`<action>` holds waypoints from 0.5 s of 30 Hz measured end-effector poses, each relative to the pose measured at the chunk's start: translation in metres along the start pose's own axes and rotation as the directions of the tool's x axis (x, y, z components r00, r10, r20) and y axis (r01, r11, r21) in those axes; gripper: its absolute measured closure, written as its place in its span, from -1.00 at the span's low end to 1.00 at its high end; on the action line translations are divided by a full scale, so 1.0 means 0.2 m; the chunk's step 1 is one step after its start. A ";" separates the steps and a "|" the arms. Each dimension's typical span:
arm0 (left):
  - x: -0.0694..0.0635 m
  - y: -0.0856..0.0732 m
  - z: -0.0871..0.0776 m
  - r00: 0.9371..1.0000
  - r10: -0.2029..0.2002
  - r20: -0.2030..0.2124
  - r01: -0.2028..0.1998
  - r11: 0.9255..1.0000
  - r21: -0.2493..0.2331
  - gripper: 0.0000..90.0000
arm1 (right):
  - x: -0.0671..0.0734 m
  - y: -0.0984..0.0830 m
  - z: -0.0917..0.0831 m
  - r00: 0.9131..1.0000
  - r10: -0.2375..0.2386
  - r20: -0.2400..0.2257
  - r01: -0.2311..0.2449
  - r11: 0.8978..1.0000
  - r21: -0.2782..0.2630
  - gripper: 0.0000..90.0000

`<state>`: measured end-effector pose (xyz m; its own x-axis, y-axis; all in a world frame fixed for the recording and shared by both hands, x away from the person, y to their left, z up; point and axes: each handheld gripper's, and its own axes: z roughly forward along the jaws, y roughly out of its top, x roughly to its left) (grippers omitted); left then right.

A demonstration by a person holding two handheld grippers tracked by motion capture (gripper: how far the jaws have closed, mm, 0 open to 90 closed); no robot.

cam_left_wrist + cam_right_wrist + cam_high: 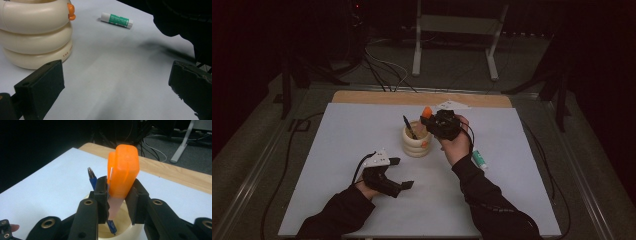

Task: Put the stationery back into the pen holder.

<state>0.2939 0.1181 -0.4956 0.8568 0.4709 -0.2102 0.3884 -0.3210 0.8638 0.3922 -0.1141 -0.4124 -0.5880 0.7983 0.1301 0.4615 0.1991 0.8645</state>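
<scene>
My right claw (pixel 117 202) is pinching an orange plastic utility knife (pixel 123 172), blocky w/ rounded top and a pale translucent lower end, held upright just above the mouth of the cream pen holder (pixel 125 230). That holder is smooth, glossy, shaped like stacked rings, w/ a small orange knob on its side; a blue pen (pixel 92 178) leans inside, just behind the claw. My left claw (pixel 112 87) is spread wide w/ nothing between, resting low on the matte white bench (pixel 112 62), holder just beside it, a green-and-white glue stick (pixel 117 20) further off.
</scene>
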 end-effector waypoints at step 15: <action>0.00 0.00 0.00 1.000 -0.002 0.001 0.002 1.000 0.000 -0.98 | -0.01 -0.03 0.08 0.998 0.047 -0.033 -0.043 0.991 0.127 0.60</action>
<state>0.2939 0.1177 -0.4959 0.8566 0.4703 -0.2122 0.3896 -0.3201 0.8635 0.4014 -0.1069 -0.4253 -0.5874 0.7874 0.1871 0.5668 0.2352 0.7896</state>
